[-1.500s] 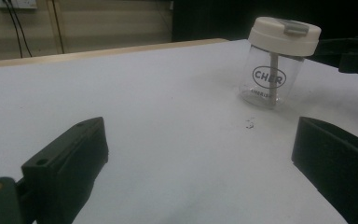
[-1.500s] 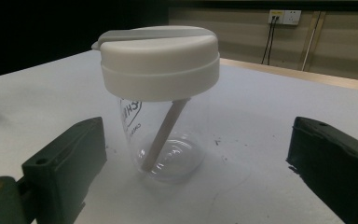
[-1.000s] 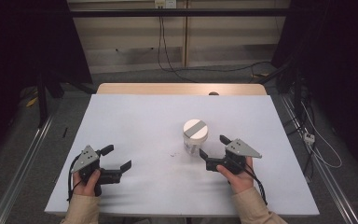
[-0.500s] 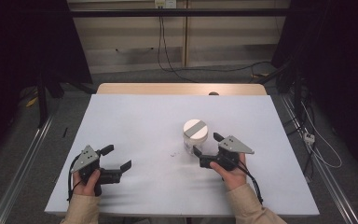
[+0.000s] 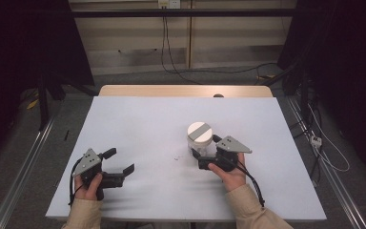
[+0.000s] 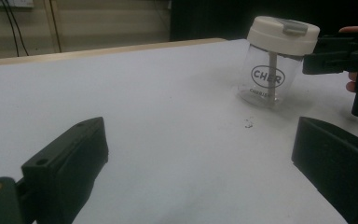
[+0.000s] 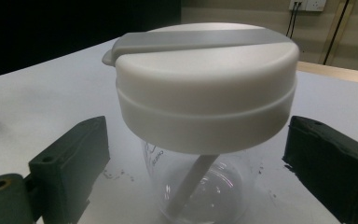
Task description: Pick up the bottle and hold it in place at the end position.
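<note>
Lab: dark curtains (image 5: 24, 43), floor rails (image 5: 19, 176), cables (image 5: 181, 67).

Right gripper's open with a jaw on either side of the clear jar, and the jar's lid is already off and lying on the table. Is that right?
Not quite. The white lid is on the clear jar, not lying on the table; the right gripper view shows it seated on top. The rest holds: the right gripper is open, one jaw on either side of the jar.

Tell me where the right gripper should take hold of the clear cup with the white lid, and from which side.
Grip the clear cup on its clear wall just under the white lid, coming in level from the person's side. The cup stands upright, and the right gripper already has its open jaws on either side of it. The lid is wider than the body, so its overhang would probably keep the cup from slipping down.
</note>
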A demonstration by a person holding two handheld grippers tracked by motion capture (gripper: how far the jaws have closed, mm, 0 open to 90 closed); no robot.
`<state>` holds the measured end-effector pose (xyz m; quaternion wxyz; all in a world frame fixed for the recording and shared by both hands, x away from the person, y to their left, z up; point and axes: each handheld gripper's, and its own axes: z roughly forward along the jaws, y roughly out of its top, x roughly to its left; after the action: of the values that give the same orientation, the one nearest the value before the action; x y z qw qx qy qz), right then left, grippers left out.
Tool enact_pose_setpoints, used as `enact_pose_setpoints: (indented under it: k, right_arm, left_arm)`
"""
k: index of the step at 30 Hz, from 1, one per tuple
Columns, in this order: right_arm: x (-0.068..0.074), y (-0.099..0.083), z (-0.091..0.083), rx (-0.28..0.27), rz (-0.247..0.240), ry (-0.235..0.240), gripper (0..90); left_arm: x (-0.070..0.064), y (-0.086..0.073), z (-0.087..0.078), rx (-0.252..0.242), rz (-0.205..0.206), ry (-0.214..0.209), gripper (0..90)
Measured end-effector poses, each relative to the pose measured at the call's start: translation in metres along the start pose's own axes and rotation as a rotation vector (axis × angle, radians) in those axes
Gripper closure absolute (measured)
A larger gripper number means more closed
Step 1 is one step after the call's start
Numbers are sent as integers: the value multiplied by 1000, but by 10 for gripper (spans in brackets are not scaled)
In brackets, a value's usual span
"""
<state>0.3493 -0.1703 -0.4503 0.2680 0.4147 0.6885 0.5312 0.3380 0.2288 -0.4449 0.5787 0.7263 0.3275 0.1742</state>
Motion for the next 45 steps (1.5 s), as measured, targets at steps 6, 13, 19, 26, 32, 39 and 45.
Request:
enact_pose_setpoints:
  k: [6,13,19,26,32,39,45]
  right_arm:
    - [0,-1,11,28,15,-11,73]
    - [-1,2,23,54,19,-26,73]
    - [-1,5,30,67,13,-36,94]
    - [-2,3,35,81,13,-37,129]
    - [-1,5,34,73,-14,-29,175]
    - [-1,5,34,64,-24,-27,183]
    - [-4,5,33,58,-10,-35,184]
  left_arm:
    - [1,0,0,2,0,-3,33]
    - [1,-1,1,10,2,-6,33]
    - [2,-1,1,6,-2,-7,33]
    - [3,-1,0,7,1,-5,33]
    - [3,-1,1,6,-3,-5,33]
    - [3,-1,1,8,-5,-7,33]
    - [3,-1,1,8,-3,-8,33]
